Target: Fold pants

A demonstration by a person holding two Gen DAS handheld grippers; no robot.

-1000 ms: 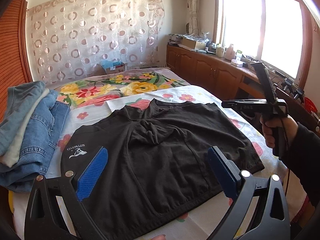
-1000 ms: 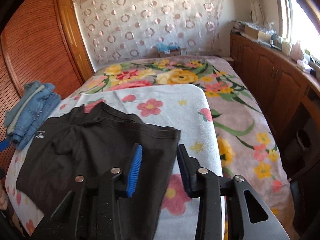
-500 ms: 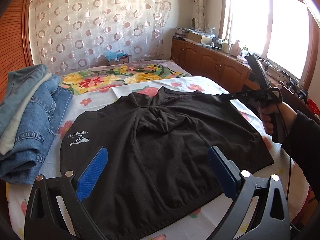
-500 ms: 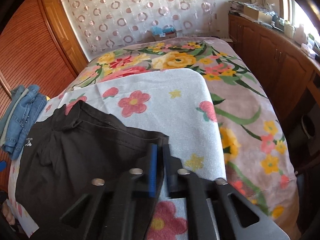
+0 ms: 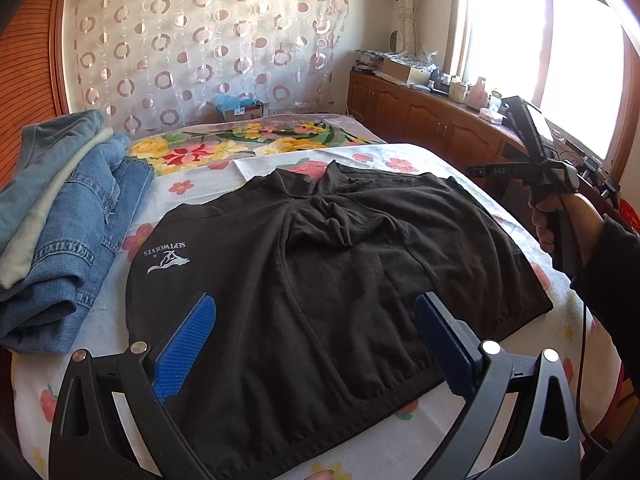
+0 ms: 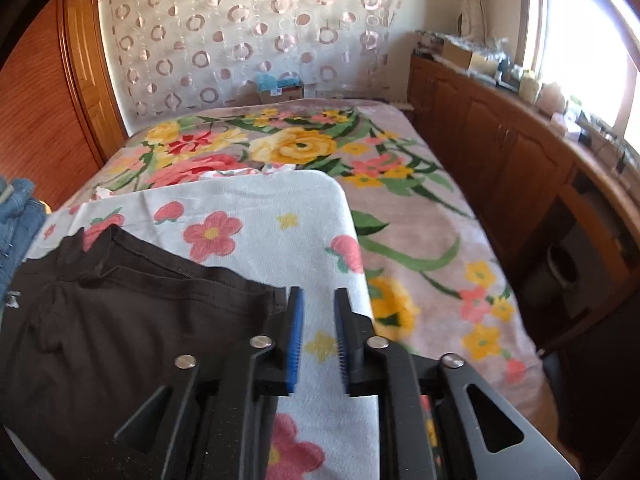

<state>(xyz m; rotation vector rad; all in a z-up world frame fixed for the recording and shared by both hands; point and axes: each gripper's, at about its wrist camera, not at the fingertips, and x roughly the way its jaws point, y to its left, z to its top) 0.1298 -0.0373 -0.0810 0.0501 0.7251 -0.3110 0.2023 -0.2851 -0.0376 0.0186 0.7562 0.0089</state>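
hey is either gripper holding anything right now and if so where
Nothing is held. The left gripper is wide open above the black pants; the right gripper is slightly open beside their corner, with only the floral towel between its pads.

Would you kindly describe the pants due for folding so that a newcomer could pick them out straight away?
Start at the bed under the white flowered sheet. The black pants lie spread flat across its middle, below the open left tool. Unlike the stacked blue denim jeans beside them, they are black, unfolded and carry a small white logo.
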